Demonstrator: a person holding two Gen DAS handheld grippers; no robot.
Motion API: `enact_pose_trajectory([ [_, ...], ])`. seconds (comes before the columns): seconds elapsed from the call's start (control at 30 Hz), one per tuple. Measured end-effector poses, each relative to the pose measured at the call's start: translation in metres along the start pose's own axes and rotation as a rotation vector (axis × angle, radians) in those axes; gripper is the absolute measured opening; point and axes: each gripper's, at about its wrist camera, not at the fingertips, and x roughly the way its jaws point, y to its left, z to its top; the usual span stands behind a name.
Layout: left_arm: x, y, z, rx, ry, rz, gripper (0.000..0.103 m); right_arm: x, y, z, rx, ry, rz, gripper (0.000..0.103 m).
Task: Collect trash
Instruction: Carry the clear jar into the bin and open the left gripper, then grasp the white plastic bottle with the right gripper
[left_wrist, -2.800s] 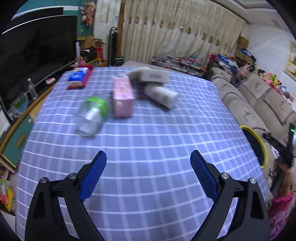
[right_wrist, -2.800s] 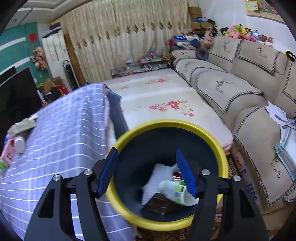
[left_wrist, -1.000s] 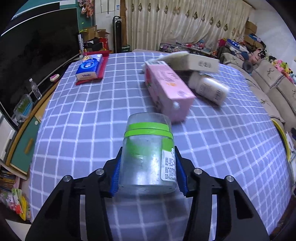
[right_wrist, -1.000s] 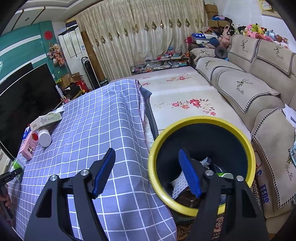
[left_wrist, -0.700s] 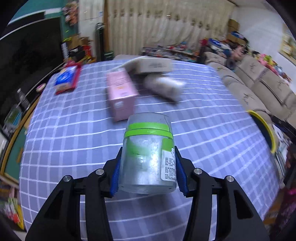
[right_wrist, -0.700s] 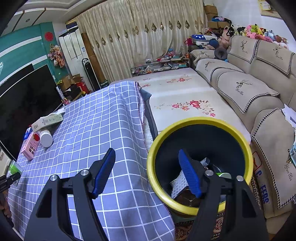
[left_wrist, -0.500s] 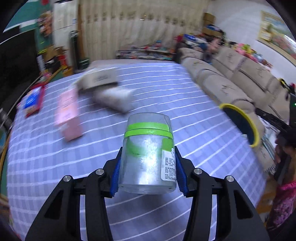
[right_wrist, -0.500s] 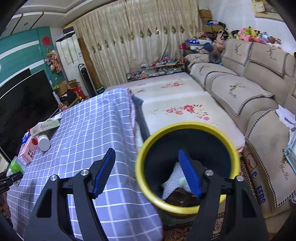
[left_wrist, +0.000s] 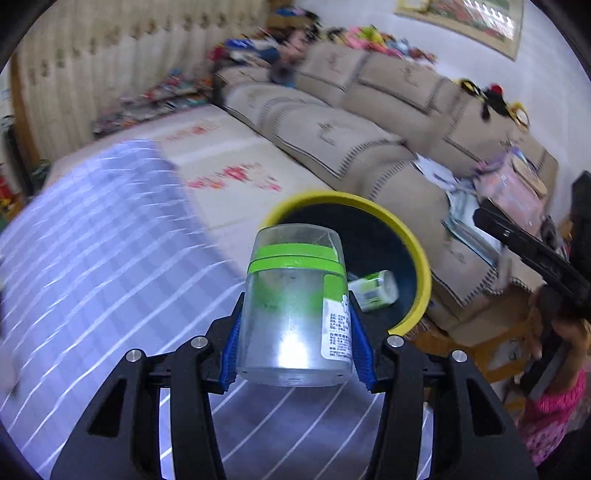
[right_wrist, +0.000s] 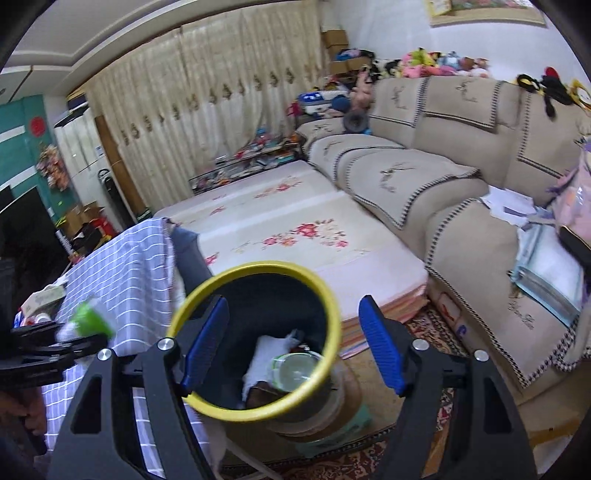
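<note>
The left tongs (left_wrist: 295, 332) are clenched on a clear jar (left_wrist: 295, 306) with a green band, at lower centre of the left view, over the desk (left_wrist: 110, 277) edge. Just beyond it, right of centre, the bin (left_wrist: 421, 258) holds a bottle (left_wrist: 373, 290). The right tongs (right_wrist: 293, 343) are released with nothing between them, their jaws having just widened, above the bin (right_wrist: 328, 321) at lower centre.

Both wrist views above bin (left_wrist: 424, 266)
</note>
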Motion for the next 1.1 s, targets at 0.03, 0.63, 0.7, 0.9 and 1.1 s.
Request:
enact_pose_trajectory([
  [0.03,0.011,-0.006,0.005,0.008,0.014,-0.006,0.050,0.001,-0.005,0.000,0.006,0.002,-0.007,0.070],
  [0.63,0.083,-0.013,0.043,-0.002,0.055,0.047,0.068,0.006,-0.024,0.003,0.015,0.005,-0.048,0.074],
  [0.7,0.054,-0.003,0.032,-0.038,0.007,0.055,0.074,0.009,-0.019,0.003,0.008,0.014,-0.035,0.074],
  [0.9,-0.047,0.037,-0.030,-0.188,-0.130,0.106,0.082,0.023,0.028,0.003,-0.069,0.058,0.063,0.075],
  [1.1,-0.145,0.088,-0.113,-0.338,-0.203,0.299,0.082,0.035,0.120,0.004,-0.207,0.104,0.244,0.075],
])
